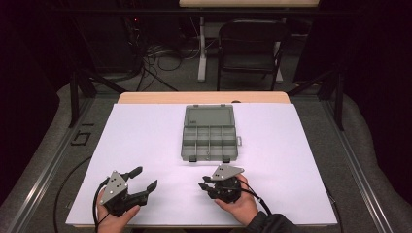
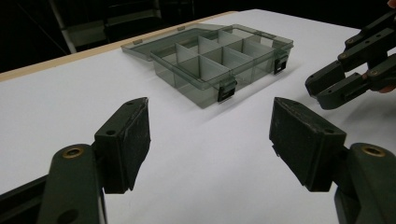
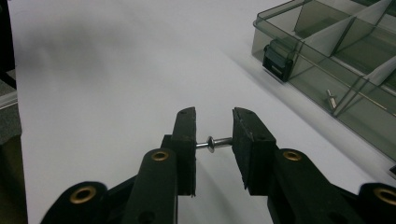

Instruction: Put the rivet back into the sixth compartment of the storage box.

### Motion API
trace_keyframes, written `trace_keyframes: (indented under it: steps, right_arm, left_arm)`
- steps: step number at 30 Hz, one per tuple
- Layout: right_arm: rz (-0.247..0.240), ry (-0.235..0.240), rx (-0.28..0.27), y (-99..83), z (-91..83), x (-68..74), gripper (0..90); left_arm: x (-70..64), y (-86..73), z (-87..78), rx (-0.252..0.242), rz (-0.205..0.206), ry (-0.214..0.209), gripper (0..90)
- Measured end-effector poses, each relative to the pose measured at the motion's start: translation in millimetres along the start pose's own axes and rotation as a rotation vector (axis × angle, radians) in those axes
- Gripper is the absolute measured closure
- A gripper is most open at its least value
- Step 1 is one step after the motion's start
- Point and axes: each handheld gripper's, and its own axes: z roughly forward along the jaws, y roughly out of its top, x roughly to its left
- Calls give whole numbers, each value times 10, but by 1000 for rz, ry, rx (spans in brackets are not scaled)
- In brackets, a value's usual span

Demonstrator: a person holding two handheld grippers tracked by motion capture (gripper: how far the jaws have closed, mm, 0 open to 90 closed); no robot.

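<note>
right gripper [image 3: 214, 135]: jaws drawn narrow, clamped on a small metal screw [image 3: 213, 142]. the screw sits crosswise between the two pads, near their tips, one end against each pad, its collar closer to the left-hand pad as seen in the right gripper view. it is lifted clear of the white counter [image 3: 102, 70]; in that view nothing but the pads touches it.

in the high view the right gripper [image 1: 206, 183] sits at the near edge of the counter [image 1: 145, 131], held in the person's right hand [image 1: 239, 206], jaws pointing left toward the other gripper. the screw is too small to make out there.

grey translucent compartment box [image 1: 210, 133]: lies at the middle of the counter, lid folded open flat behind it, two dark latches on its near wall. it is ahead of the right gripper and apart from it. in the right gripper view the box [image 3: 327, 60] is at upper right, and a second small screw [image 3: 331, 99] lies in a near compartment.

left gripper [image 1: 144, 181]: jaws spread wide, nothing between them, held at the near left of the counter in the left hand [image 1: 111, 218]. in the left gripper view the left gripper [image 2: 210, 140] looks toward the box [image 2: 215, 58] across bare counter, well apart from it.
</note>
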Motion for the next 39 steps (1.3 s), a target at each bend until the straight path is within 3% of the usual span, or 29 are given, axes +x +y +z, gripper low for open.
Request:
trace_keyframes:
  steps: [25,36,39]
  right_arm:
    - [6,-36,-69,188,-168,-113,711]
    - [32,-68,-81,350,-190,-309,711]
    - [58,-76,-88,414,-166,-398,711]
  left_arm:
    - [9,-3,13,10,-5,-3,294]
    - [11,1,49,7,-13,-5,294]
    - [14,2,53,5,-13,-6,294]
